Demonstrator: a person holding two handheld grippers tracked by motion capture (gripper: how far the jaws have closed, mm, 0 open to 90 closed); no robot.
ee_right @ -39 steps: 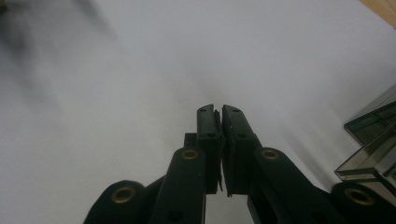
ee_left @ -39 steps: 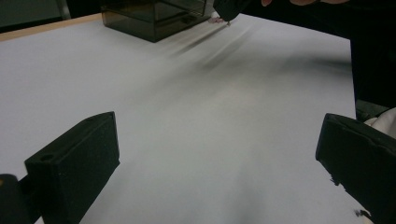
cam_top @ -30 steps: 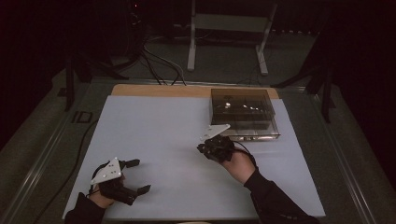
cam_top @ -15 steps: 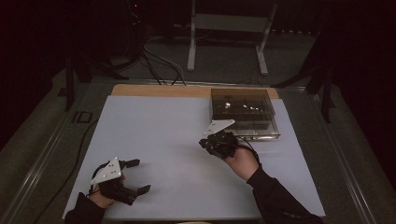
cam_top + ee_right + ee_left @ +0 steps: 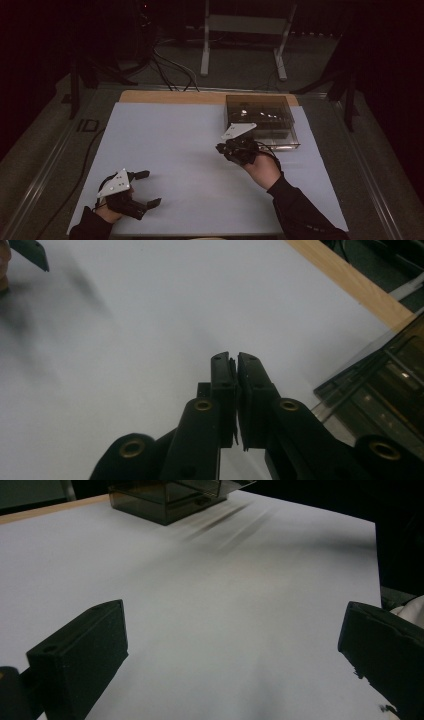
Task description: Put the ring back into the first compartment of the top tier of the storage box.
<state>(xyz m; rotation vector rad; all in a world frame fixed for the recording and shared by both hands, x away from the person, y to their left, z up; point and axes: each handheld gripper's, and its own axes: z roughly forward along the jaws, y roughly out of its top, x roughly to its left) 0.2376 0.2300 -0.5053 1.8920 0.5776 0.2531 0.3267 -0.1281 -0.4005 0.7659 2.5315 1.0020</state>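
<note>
Two hand-held grippers over a table.
Left gripper, near left, jaws spread wide; right gripper, farther right, jaws pressed together.

Letters "ID" readable on dark floor strip, left of counter, left middle of high view.

Smoky see-through box, upright, table's far right, contents unclear

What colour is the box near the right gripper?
The box is see-through smoky dark grey, clearest in the left gripper view.
</note>
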